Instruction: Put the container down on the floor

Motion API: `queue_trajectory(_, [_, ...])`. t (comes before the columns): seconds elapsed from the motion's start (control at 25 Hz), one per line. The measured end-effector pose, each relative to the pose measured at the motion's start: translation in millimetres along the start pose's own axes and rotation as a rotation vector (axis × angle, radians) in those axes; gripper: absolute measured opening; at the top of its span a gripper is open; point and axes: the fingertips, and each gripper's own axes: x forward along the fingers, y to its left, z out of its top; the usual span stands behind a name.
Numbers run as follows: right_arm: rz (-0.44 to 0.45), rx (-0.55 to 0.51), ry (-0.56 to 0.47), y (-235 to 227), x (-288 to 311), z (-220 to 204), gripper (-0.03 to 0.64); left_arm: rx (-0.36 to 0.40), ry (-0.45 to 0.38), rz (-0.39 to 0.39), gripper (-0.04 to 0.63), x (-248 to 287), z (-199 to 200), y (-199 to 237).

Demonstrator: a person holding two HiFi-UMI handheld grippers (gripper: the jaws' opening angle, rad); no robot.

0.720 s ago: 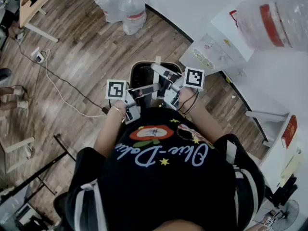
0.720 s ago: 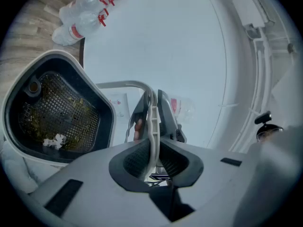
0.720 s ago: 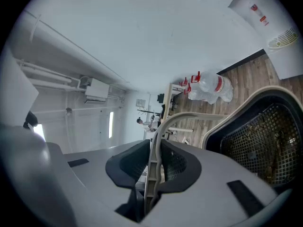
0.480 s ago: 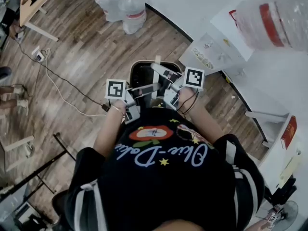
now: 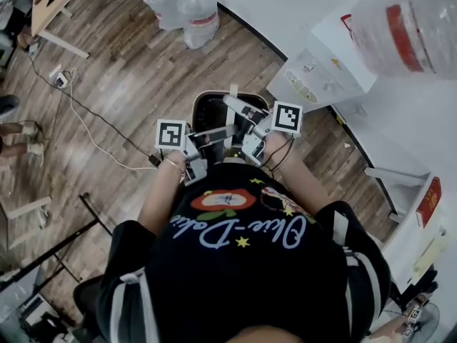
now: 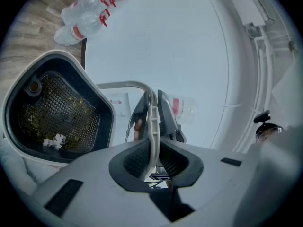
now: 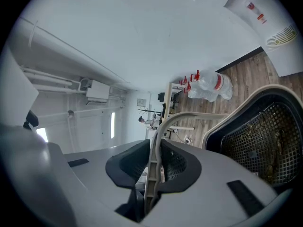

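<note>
Head view: left gripper (image 5: 227, 129), right gripper (image 5: 234, 103) clamp 1 container (image 5: 202, 100); maybe 3 bottles (image 5: 191, 9).

Wooden floor (image 5: 121, 84) open left; white cabinet (image 5: 321, 73) blocks right.

Black tee (image 5: 243, 277) with white cursive script, yellow stars, a red-green print; white-striped sleeves (image 5: 125, 291). Left claw (image 6: 152, 122) and right claw (image 7: 154, 160): pale grey shells, black gridded pads (image 6: 135, 161), a black-and-white marker cube (image 5: 171, 133) behind each.

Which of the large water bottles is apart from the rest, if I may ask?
The red-banded bottle at upper right, by the white units; the other bottles cluster on the wood floor.
</note>
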Motion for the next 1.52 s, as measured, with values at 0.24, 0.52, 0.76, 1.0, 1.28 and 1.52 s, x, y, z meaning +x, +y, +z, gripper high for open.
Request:
queue_trajectory(0.24, [0.002, 0.022, 0.014, -6.4, -11.4, 5.1, 0.058, 0.005, -0.009, 0.013, 0.052, 13.0, -3.3, 4.9])
queue_trajectory(0.52, [0.015, 0.031, 0.033, -14.0, -34.2, 21.9, 0.058, 0.012, -0.024, 0.03, 0.051, 44.1, -7.1, 11.3])
queue_trajectory(0.76, [0.006, 0.036, 0.034, -15.6, -26.2, 41.6, 0.057, 0.01, -0.028, 0.026, 0.052, 51.2, 13.4, 10.6])
queue_trajectory(1.0, [-0.011, 0.043, 0.03, -22.2, 8.4, 76.8, 0.057, -0.012, -0.025, -0.006, 0.052, 52.2, 63.1, 11.8])
queue_trajectory(1.28, [-0.029, 0.032, -0.008, -28.4, 5.7, 78.3, 0.058, -0.013, 0.008, -0.008, 0.051, 51.4, 62.7, 18.2])
queue_trajectory(1.52, [-0.036, 0.028, -0.046, -32.8, 6.4, 81.1, 0.058, -0.008, 0.052, -0.031, 0.051, 51.8, 65.4, 23.9])
